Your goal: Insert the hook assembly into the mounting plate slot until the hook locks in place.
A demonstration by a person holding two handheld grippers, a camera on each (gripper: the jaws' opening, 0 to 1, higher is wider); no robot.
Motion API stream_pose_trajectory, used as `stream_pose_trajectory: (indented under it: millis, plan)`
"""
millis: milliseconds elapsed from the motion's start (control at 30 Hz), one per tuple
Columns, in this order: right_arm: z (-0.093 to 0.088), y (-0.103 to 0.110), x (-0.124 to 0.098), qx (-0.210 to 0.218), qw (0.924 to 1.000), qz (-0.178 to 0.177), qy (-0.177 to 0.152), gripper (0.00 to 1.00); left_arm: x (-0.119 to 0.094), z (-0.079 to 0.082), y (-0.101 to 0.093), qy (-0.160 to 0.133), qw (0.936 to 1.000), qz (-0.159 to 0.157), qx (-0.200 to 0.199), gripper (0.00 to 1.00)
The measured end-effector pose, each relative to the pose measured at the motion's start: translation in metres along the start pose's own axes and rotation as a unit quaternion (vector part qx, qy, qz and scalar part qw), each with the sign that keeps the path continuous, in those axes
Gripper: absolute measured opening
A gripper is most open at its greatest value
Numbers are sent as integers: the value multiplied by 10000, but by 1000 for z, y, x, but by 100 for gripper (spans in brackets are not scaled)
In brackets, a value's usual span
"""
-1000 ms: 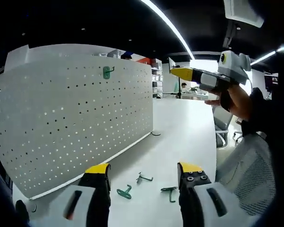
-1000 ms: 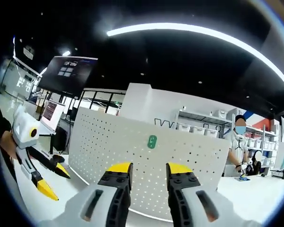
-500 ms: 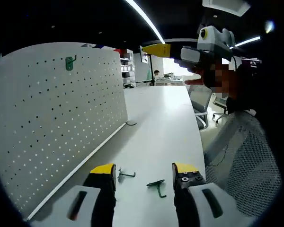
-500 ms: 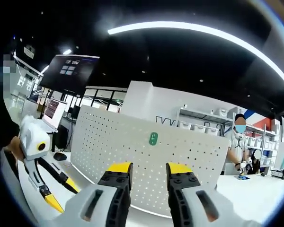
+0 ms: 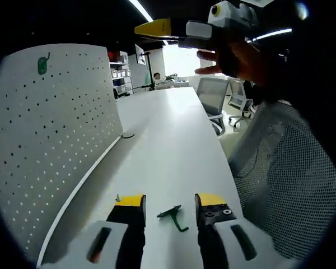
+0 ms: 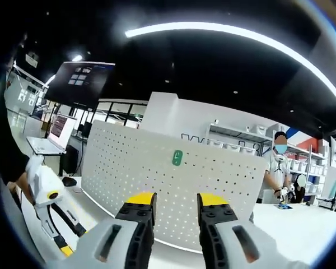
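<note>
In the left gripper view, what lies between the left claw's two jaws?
A loose green hook lies flat on the white table, in the gap of the open left claw, untouched by either jaw, as the left gripper view shows.

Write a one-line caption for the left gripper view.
Open left gripper hovers over a loose green hook on the white table beside the pegboard.

I see a long white table [image 5: 173,145] running toward bright windows at twelve o'clock, office chairs [image 5: 213,103] at its right edge. Overhead, a curved light strip [image 6: 241,39] crosses the dark ceiling; shelving [image 6: 235,134] stands at two o'clock.
</note>
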State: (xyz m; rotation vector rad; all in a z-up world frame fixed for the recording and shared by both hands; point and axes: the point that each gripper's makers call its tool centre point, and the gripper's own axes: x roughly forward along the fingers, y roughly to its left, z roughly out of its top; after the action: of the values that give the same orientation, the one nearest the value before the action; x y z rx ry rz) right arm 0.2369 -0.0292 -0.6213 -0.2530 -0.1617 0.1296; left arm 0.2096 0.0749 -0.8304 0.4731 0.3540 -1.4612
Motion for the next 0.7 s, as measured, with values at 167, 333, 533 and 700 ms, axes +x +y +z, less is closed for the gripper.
stream_pose_trajectory:
  millis: [167, 333, 533, 700]
  plan:
    - [-6, -2, -1, 27, 10000, -24, 74, 27, 11, -6, -3, 112, 9997, -131, 143, 30]
    - [-9, -3, 0, 26, 9999, -43, 99, 27, 22, -13, -4, 200, 9992, -251, 219, 25]
    - [-12, -5, -1, 40, 9999, -62, 148, 27, 30, -20, -6, 300, 9988, -330, 220, 22]
    - [-12, -4, -3, 49, 9999, -56, 133, 27, 37, -28, -5, 455, 9980, -321, 315, 16]
